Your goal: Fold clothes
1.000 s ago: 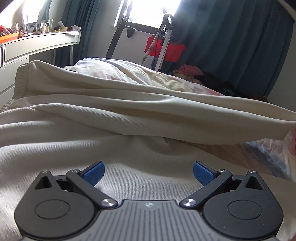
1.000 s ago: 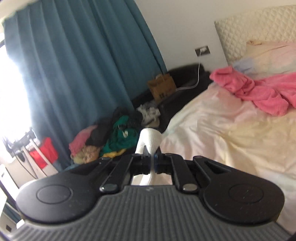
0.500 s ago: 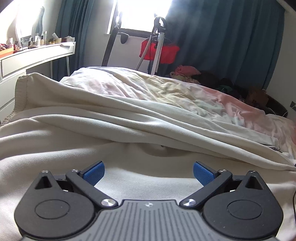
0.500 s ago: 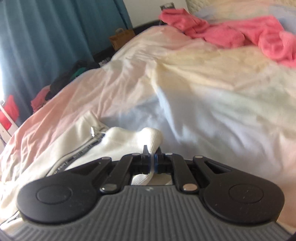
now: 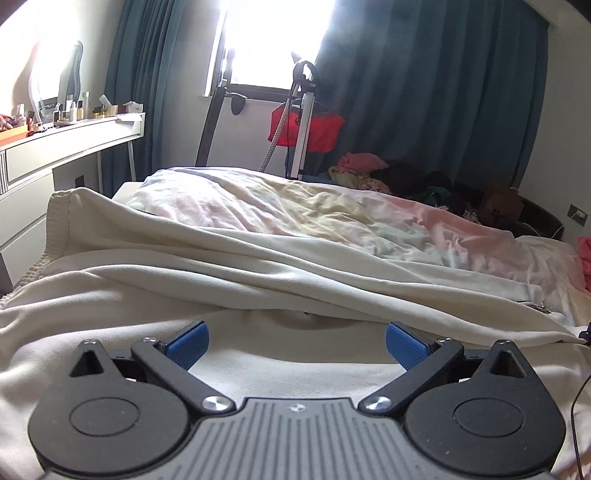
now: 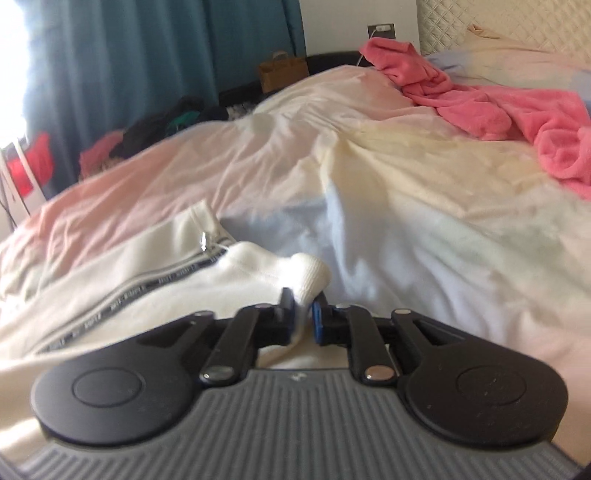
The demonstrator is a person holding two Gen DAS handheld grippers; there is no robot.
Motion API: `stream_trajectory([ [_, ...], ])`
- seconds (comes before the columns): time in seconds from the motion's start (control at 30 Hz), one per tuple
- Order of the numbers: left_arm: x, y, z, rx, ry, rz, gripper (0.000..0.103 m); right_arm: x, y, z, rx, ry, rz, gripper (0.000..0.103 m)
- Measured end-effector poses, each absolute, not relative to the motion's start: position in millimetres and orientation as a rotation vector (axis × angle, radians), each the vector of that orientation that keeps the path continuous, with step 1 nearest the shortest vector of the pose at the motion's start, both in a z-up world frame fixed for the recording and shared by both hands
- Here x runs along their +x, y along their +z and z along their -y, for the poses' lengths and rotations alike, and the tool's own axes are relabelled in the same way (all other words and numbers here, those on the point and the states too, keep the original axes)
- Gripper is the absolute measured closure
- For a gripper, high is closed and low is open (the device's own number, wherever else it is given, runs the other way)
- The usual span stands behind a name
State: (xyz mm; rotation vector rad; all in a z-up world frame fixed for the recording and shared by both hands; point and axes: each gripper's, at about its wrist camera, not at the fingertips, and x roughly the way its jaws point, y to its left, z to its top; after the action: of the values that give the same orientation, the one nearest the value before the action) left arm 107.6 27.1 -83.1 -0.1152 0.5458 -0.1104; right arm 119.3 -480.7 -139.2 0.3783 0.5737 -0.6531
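The right gripper [image 6: 304, 314] grips the ribbed cuff [image 6: 306, 275] of the jacket [image 6: 155, 295]; the jaws stand almost shut, with a small gap at the right pad. Judged from the low position, the cuff is laid on the bed [image 6: 424, 221] to finish a sleeve fold, and the grip is near release. The zipper [image 6: 147, 286] runs diagonally across the cloth just left of the cuff.

The left gripper [image 5: 294, 345] is spread wide and holds nothing. It rests low over the jacket body [image 5: 184, 280], probably to pin the cloth flat while the other end is placed. A long fold ridge crosses the view ahead of the blue pads [image 5: 186, 343]. A ribbed hem [image 5: 59, 218] stands up at the far left.

The surface is a soft bed with a wrinkled pastel cover; cloth can drag and bunch on it. A pink garment [image 6: 498, 107] lies near the headboard [image 6: 498, 26], well apart from the jacket. The room has teal curtains [image 5: 424, 110], a bright window [image 5: 273, 40], a white dresser [image 5: 66, 147] and a clothes pile [image 5: 388, 177] on the floor.
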Motion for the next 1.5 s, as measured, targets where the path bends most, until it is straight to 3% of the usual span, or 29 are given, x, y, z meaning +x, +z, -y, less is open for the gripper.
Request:
stream_trajectory([
  [0.03,103,-80,-25,-0.115,-0.113,-0.540,0.000,116,-134,478,0.367,-0.648,-0.590,0.072],
  [0.13,89,-72,-19,-0.102,-0.121,-0.519,0.000,100,-114,468,0.353,-0.573,-0.592,0.026],
  [0.17,84,-68,-17,-0.088,-0.125,-0.511,0.000,93,-104,463,0.349,-0.554,-0.583,0.020],
  [0.5,33,-45,-1,-0.028,-0.150,-0.457,0.000,32,4,366,0.231,-0.285,-0.527,0.019],
  [0.7,-6,-33,-7,-0.028,-0.116,-0.418,0.000,-4,37,286,0.160,-0.117,-0.496,0.019],
  [1.1,-39,-34,-15,0.014,-0.068,-0.384,0.000,-45,2,182,0.142,0.023,-0.429,0.019],
  [1.5,29,-59,-123,-0.304,0.151,-0.772,0.002,-9,-38,223,0.408,-0.103,-0.532,0.019],
])
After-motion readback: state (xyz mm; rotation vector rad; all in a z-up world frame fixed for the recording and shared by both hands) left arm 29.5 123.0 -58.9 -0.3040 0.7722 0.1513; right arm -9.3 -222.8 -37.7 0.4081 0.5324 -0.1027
